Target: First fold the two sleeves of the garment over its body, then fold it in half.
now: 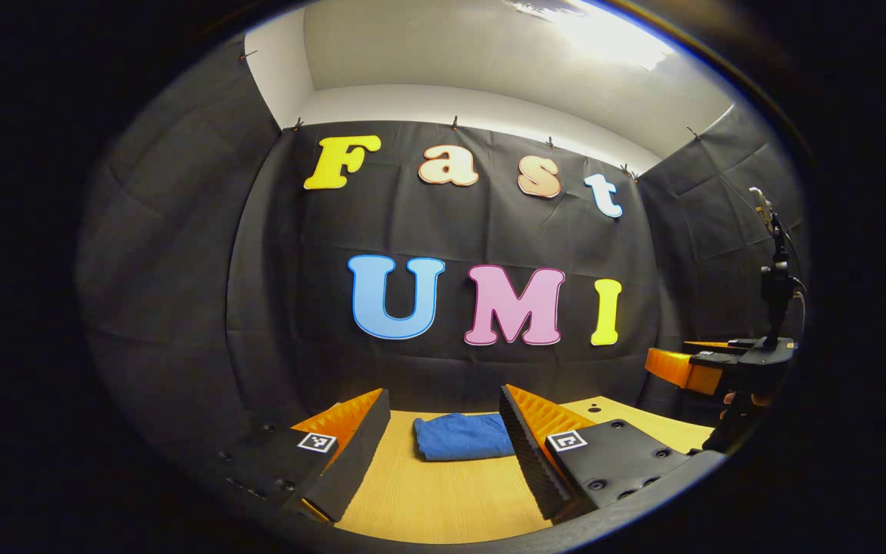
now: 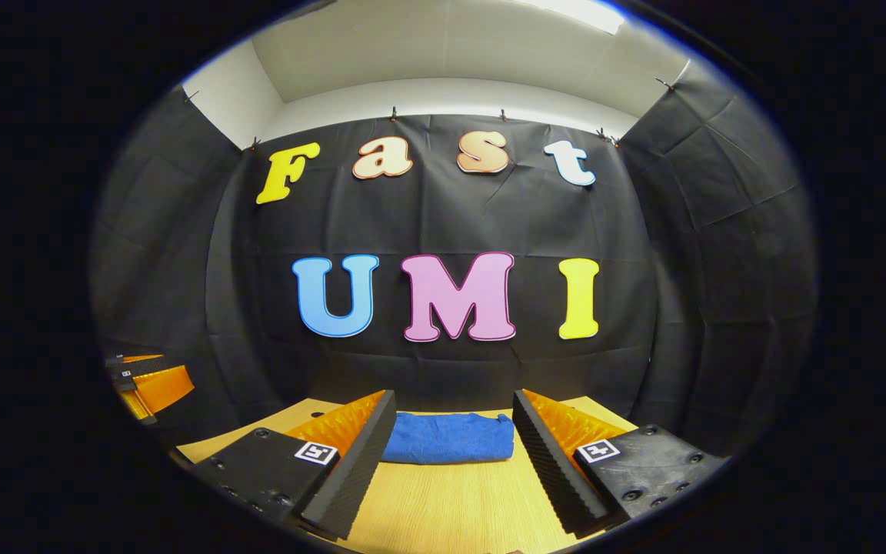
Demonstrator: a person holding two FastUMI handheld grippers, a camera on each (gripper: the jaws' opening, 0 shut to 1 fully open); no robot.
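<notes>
Fingers of the left gripper and the right gripper are spread wide, holding nothing, above the surface. The garment lies at 12 o'clock, already a compact blue bundle. Re-gripping could catch only 1 layer and drag the fold open.

1. Garment: solid blue, plain, soft towel-like nap; lies folded on the table.
2. Table: pale yellow-tan with fine straight wood grain.
3. Wall cloth: black, plain, creased in squares.
4. Upper wall over the cloth: white; ceiling grey-white with a bright glare patch.
5. Small square tags on the gripper bodies: black-and-white block pattern.
</notes>
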